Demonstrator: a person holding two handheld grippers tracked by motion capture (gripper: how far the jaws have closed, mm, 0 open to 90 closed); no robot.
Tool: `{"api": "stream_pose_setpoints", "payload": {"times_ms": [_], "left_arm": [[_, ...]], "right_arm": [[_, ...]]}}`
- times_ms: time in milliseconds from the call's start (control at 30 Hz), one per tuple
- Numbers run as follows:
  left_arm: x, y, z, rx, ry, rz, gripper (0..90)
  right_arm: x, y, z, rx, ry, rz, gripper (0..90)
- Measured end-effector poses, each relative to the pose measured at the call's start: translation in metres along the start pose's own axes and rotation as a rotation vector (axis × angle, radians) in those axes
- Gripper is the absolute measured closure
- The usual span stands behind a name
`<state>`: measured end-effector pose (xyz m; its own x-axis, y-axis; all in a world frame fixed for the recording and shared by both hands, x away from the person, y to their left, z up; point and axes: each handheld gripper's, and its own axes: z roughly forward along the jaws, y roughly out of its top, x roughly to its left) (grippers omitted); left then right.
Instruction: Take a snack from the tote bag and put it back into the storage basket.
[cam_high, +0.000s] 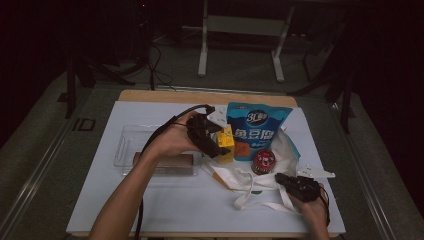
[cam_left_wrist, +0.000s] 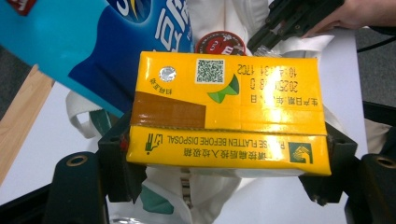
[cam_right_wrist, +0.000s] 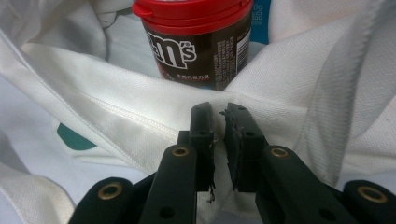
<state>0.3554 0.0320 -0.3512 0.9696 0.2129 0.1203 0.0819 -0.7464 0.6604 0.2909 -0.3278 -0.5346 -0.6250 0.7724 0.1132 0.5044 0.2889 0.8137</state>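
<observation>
- The left gripper (cam_high: 214, 140) grasps a yellow drink carton (cam_left_wrist: 229, 114); in the left gripper view its two black jaws press the carton's short ends, one at each side.
- In the high view the carton (cam_high: 226, 142) hangs above the white tote bag (cam_high: 240, 177), at the bag's left edge, held off the table.
- The carton's printed top faces the left gripper's camera, with a foil straw seal and a square code near the far edge.
- A blue snack pouch (cam_high: 257, 127) stands at the far side of the tote bag, leaning back, just beyond the carton.
- A chocolate tub (cam_high: 263, 161) with a red lid stands inside the tote bag, right of the carton and in front of the pouch.
- The right gripper (cam_high: 287, 181) sits at the near right edge of the tote bag, the person's hand behind it.
- In the right gripper view its jaws are nearly clenched, with a narrow gap between them; the bag's white cloth (cam_right_wrist: 140, 116) lies right at the pads, and I cannot tell whether a fold is pinched there.
- A clear plastic tray (cam_high: 131, 145) lies left of the tote bag, with a brown block (cam_high: 172, 162) at its near side.
- All of it rests on a white sheet (cam_high: 125, 205) over the table, spreading out around the tote bag.
</observation>
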Motion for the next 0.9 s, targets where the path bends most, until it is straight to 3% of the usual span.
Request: {"api": "stream_pose_setpoints", "payload": {"times_ms": [400,667,900], "left_arm": [[0.001,-0.009,-0.021,-0.022,0.005,-0.009,28.3],[0.006,-0.015,-0.035,-0.053,0.028,-0.026,28.3],[0.015,-0.024,-0.044,-0.056,0.071,-0.067,28.3]], "right_arm": [[0.000,0.000,0.000,0.001,0.000,0.000,81.4],[0.000,0.000,0.000,0.000,-0.001,0.001,81.5],[0.000,0.000,0.000,-0.001,-0.003,0.000,81.5]]}}
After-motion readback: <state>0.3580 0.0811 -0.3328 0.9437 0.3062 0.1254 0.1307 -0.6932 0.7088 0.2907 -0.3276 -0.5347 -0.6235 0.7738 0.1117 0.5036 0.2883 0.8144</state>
